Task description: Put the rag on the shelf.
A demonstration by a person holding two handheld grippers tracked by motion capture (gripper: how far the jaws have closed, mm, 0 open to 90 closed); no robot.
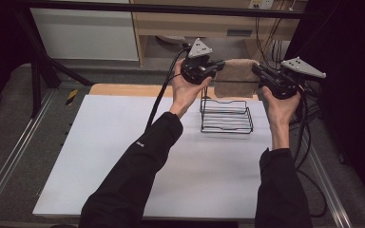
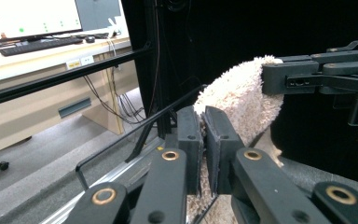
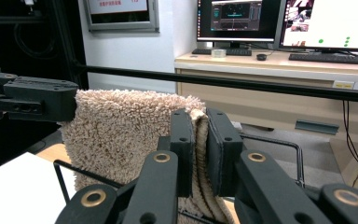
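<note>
Beige towel (image 1: 236,76) upper centre, side edges pinched by left gripper (image 1: 217,64) and right gripper (image 1: 258,70), above wire rack (image 1: 226,117), bare white tabletop (image 1: 123,156) lower left.

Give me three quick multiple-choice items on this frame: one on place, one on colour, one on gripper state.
1. Where is the towel relative to the wire basket?
A. Held up behind and above it
B. Lying flat inside it
C. Folded on the near edge of the table

2. What colour is the towel?
A. Dark blue
B. Beige
C. Bright red

3. How do the two grippers stand?
A. Both open, clear of the towel
B. Left open, right shut on the towel
C. Both shut on the towel

Answers:
1 A: in the high view the towel hangs between the left gripper and right gripper, off the white table.
2 B: its shaggy pile reads beige in both gripper views.
3 C: each gripper view shows the towel's edge pinched between that gripper's own jaws.
</note>
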